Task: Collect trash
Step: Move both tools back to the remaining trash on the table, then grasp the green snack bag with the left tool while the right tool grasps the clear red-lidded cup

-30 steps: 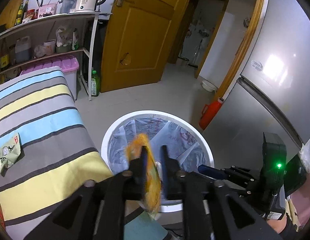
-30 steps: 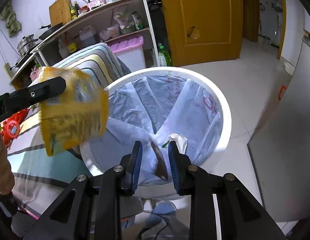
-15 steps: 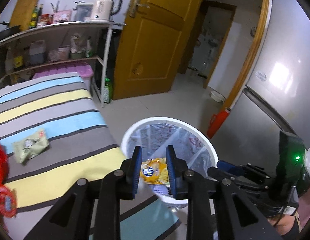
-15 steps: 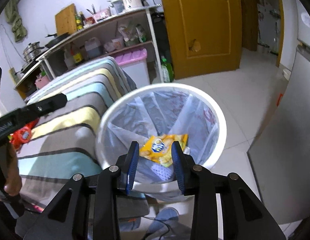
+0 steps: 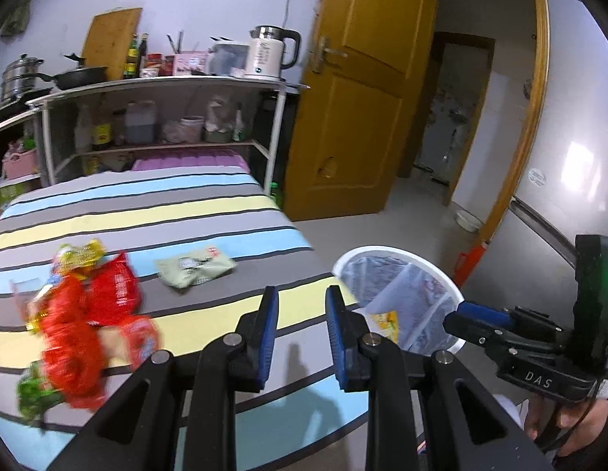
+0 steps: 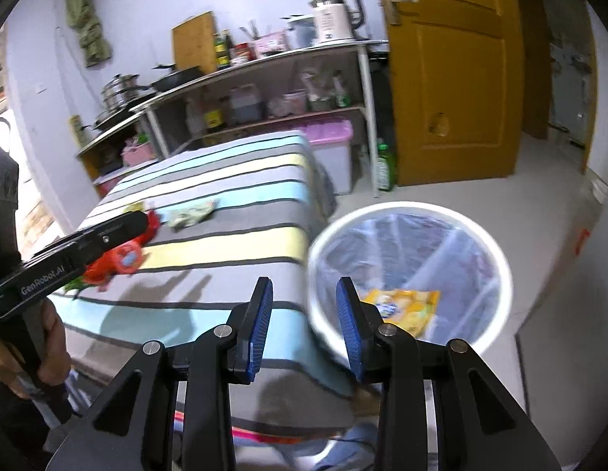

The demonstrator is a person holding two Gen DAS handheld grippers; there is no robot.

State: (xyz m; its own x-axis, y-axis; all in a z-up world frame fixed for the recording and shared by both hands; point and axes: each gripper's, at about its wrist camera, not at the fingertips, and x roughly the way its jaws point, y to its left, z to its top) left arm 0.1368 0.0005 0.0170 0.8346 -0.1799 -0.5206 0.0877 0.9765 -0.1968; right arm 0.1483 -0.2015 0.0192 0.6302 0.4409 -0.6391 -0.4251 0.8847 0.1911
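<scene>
One yellow wrapper [image 6: 402, 306] now binned

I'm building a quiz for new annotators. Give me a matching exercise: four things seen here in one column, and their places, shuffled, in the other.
Things:
1. yellow snack bag
2. pale green packet
3. electric kettle
4. purple-lidded bin

Places:
A. top of the shelf rack
B. on the striped cloth
C. inside the white trash bin
D. under the rack's lower shelf

Pairs: 1-C, 2-B, 3-A, 4-D
</scene>
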